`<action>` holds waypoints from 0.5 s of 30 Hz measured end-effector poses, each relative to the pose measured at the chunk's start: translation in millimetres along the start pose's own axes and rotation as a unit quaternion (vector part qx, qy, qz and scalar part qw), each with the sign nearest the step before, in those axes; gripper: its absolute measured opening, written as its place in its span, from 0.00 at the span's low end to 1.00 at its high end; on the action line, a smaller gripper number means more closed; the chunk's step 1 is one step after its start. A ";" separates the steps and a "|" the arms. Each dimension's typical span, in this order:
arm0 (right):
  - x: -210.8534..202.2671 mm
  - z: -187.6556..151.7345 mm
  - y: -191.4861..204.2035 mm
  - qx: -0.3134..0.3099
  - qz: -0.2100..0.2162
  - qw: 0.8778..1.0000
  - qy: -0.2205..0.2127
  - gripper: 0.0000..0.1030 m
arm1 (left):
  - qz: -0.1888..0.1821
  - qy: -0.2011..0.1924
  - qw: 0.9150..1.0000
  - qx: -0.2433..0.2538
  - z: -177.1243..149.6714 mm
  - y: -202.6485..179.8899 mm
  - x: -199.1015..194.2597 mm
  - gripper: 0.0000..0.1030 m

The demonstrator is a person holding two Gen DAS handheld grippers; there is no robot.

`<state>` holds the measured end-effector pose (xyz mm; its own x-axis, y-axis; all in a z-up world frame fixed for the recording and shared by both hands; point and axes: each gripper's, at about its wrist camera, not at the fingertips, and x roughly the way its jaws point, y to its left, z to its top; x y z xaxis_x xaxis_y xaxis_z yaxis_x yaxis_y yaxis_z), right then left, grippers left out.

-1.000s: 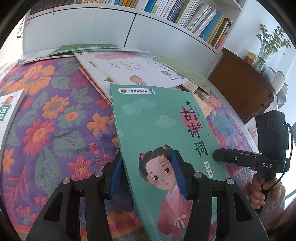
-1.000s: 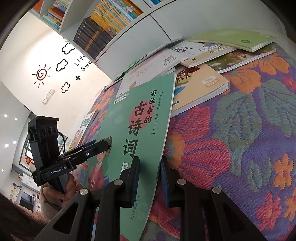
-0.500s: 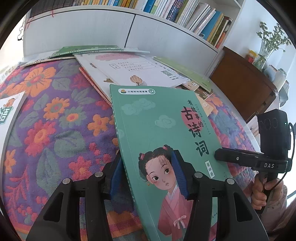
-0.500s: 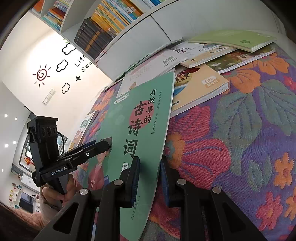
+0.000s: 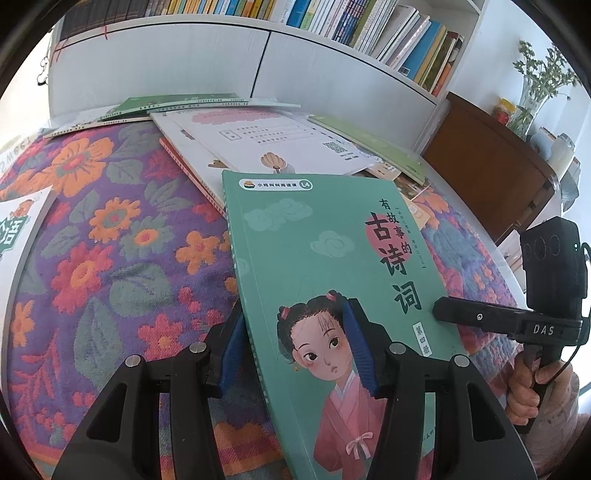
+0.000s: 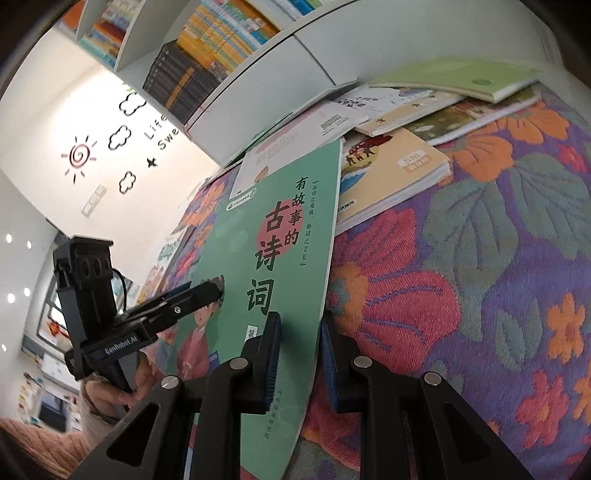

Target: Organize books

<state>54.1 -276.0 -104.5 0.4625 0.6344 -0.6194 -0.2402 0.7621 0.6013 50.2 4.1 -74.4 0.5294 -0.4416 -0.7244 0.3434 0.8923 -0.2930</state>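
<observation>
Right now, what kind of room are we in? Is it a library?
Probably a home study or reading corner, not a library. White bookshelves are packed with books, children's books lie scattered on a flowery tablecloth, and a vase of greenery stands on a wooden cabinet.

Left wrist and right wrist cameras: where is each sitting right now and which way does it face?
Left wrist: on the left gripper, looking down along its fingers astride the green book's left edge; the right gripper and a hand show.
Right wrist: on the right gripper, looking along the book's right edge, jaws pinching it; the left gripper and its hand show.
Shared: the green book, floral tablecloth, scattered books, bookshelf.
</observation>
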 end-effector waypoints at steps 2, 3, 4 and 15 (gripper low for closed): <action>-1.9 -1.6 -2.9 0.024 0.002 1.000 -0.005 0.18 | 0.003 0.000 1.000 0.001 0.6 -1.1 -0.3 0.50; -3.7 -4.2 -0.9 0.035 -0.006 0.999 -0.011 0.18 | 0.004 0.000 1.000 0.002 0.9 -1.7 -0.7 0.49; -5.3 -6.2 1.9 0.039 -0.013 0.999 -0.014 0.18 | 0.005 0.002 1.000 0.001 1.5 -2.0 -1.5 0.48; -37.7 -34.6 40.4 0.065 -0.018 0.995 -0.076 0.13 | -0.012 0.046 0.999 0.028 1.6 -10.0 -16.0 0.39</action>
<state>-2.6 -264.6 -74.3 0.5945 0.5723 -0.5649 -0.1134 0.7552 0.6457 39.6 2.0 -58.9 0.4486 -0.4505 -0.7719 0.3991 0.8738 -0.2779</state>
